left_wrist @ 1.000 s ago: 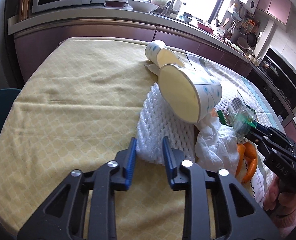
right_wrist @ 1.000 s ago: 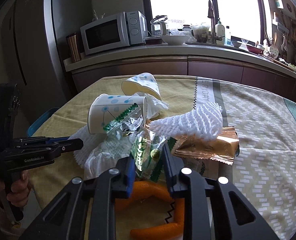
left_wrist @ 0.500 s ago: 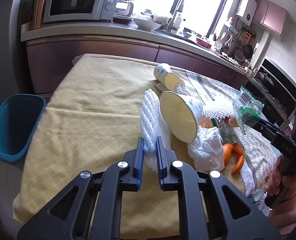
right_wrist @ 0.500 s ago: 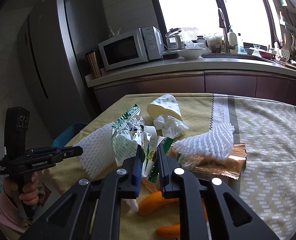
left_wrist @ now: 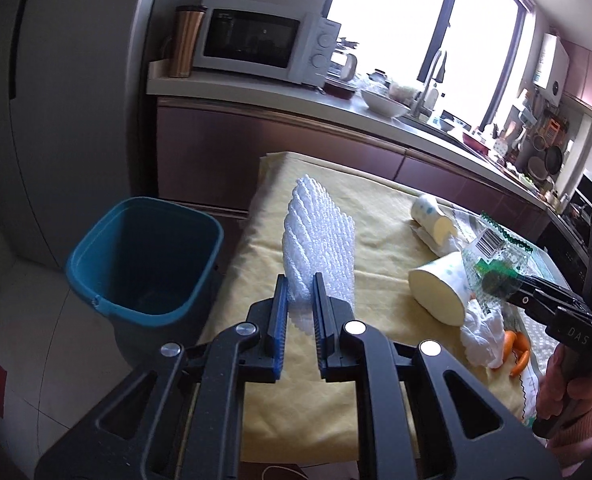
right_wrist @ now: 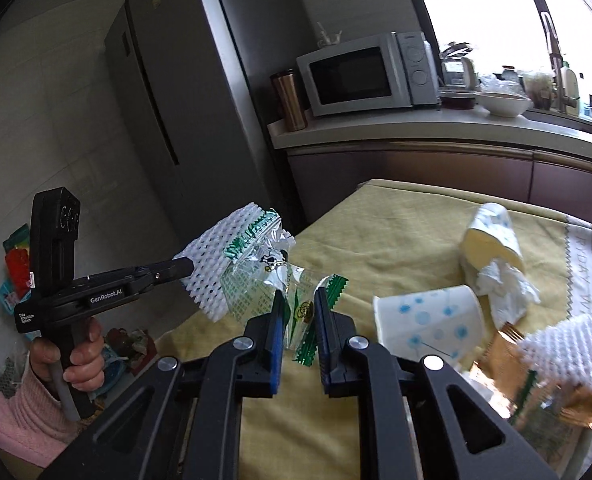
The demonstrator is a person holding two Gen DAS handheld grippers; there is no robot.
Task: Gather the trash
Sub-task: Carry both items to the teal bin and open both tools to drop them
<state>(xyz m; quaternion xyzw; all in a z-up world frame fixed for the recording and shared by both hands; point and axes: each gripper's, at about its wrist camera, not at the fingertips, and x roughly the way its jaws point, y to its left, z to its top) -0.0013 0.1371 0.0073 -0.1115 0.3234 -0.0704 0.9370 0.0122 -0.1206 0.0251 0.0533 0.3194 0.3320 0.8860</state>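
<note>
Spreading across most of both views, the yellow patterned tablecloth [left_wrist: 328,364] covers the table you work at. Off the cloth's near-left corner, on the floor, stands the teal plastic bin [left_wrist: 143,256], its mouth open. On the cloth lie two dotted paper cups [right_wrist: 428,320] on their sides, with crumpled white tissue [left_wrist: 482,334] and orange peel [left_wrist: 516,346] just beside the nearer cup. Your left gripper [left_wrist: 299,304] has just been closing and now pinches the white foam fruit net [left_wrist: 320,232], lifted clear above the cloth's left edge, near the bin side. Your right gripper [right_wrist: 299,312] has likewise just been closing and now clamps the clear green-printed plastic wrappers [right_wrist: 267,276], raised off the cloth over its left part, just beside the foam net.
</note>
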